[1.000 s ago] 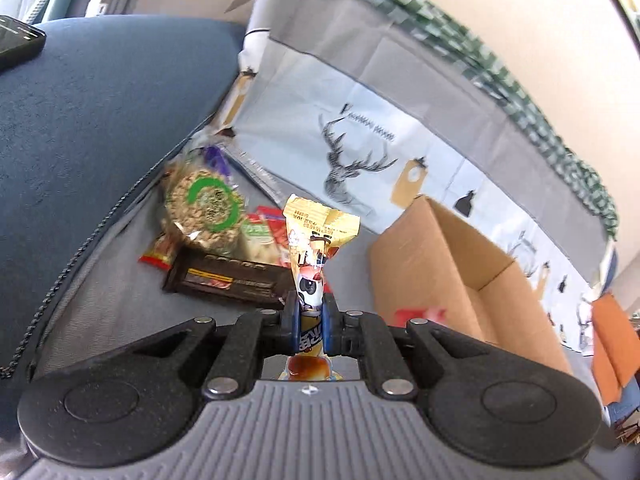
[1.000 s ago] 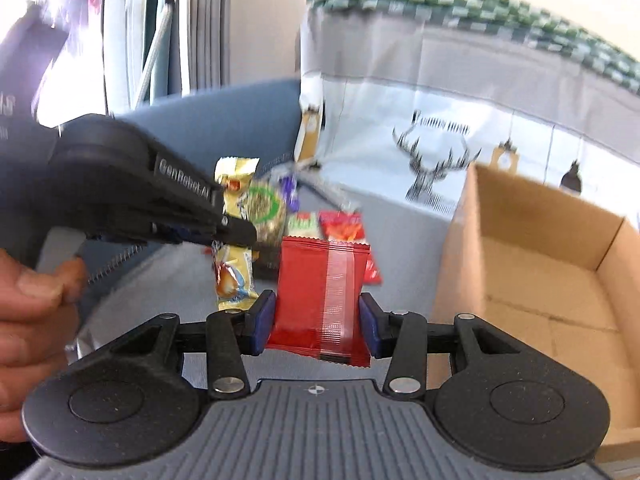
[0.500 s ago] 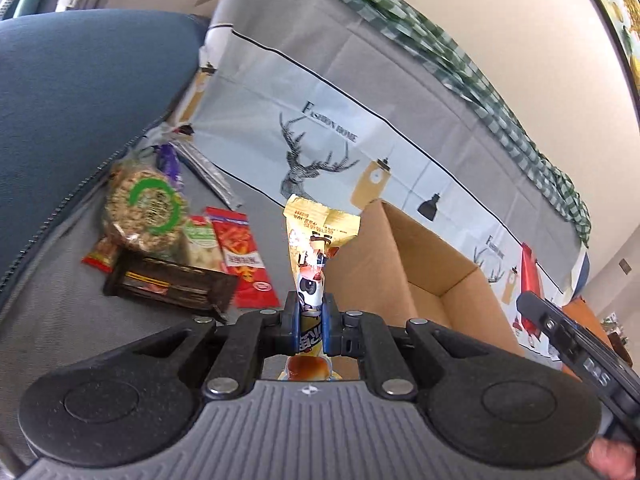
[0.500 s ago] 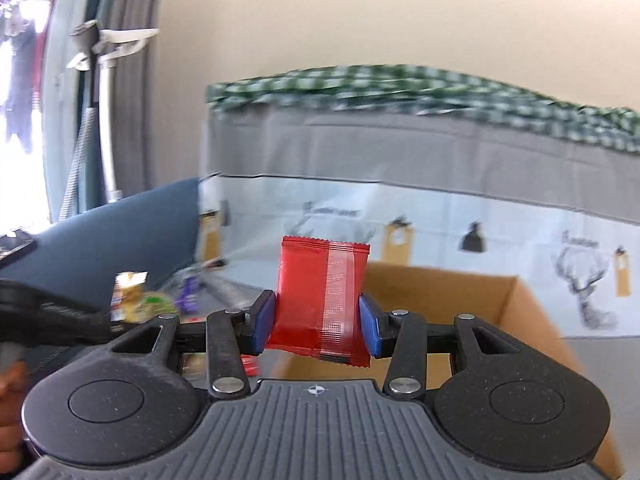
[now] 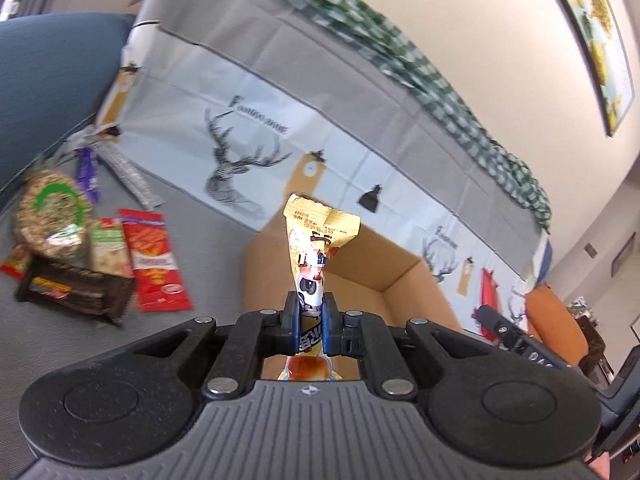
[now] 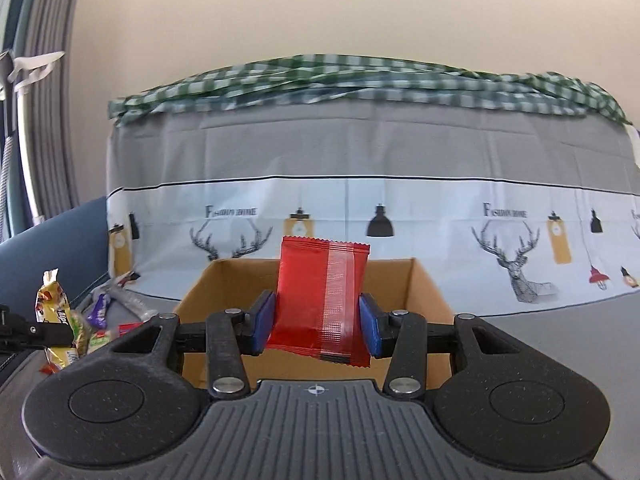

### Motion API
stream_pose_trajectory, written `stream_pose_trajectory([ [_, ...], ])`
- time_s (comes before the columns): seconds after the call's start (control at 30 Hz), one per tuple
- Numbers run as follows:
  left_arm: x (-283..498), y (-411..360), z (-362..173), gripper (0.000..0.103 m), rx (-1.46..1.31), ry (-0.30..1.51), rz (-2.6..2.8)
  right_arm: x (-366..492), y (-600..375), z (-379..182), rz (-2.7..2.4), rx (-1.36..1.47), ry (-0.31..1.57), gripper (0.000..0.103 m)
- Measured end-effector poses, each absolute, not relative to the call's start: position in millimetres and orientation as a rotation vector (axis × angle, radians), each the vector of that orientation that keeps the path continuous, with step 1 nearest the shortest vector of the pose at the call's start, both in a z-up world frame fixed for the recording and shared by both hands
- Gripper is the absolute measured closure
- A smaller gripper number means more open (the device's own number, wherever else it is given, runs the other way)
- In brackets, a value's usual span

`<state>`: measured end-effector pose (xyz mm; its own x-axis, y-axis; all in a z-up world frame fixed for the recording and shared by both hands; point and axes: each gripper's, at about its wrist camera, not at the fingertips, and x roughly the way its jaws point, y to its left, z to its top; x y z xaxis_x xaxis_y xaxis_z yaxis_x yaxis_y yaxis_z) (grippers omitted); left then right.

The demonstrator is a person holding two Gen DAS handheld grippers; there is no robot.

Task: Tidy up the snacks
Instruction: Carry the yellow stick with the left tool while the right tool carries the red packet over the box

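My left gripper [image 5: 311,322] is shut on a yellow snack packet [image 5: 318,240] with a cartoon cow, held upright before the open cardboard box [image 5: 400,276]. My right gripper [image 6: 318,328] is shut on a red foil snack packet [image 6: 322,292], held upright over the near edge of the same cardboard box [image 6: 424,288], whose inside shows bare cardboard. In the right wrist view the left gripper [image 6: 32,330] with its yellow packet [image 6: 50,294] shows at the far left. The right gripper [image 5: 516,340] and its red packet [image 5: 489,294] show at the right of the left wrist view.
Loose snacks lie on the grey sofa seat left of the box: a round granola pack [image 5: 50,214], a dark chocolate bar [image 5: 76,292], a red packet [image 5: 154,260], a green-white packet [image 5: 108,250], a purple wrapper [image 5: 88,174]. A deer-print cover [image 6: 360,220] hangs behind. An orange cushion [image 5: 556,328] sits far right.
Both grippers swung right from the snack pile toward the cardboard box, carrying their packets. The box now sits straight ahead of the right gripper, and the loose snacks have slid to the left.
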<state>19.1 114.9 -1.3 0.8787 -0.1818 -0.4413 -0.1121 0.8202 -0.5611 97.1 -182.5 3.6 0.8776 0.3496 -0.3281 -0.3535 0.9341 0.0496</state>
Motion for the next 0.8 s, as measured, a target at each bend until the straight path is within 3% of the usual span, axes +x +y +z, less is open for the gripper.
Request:
stream_pose_trajectory([
  [0.33, 56.9, 66.0, 18.9, 0.093, -0.561, 0.462, -0.133, 98.9, -191.3, 8.2, 0.326, -0.055, 0.345, 0.056],
  [0.8, 60.1, 41.4, 8.6, 0.093, -0.485, 0.484, -0.184, 92.9, -181.2, 12.3, 0.317, -0.119, 0.334, 0.056],
])
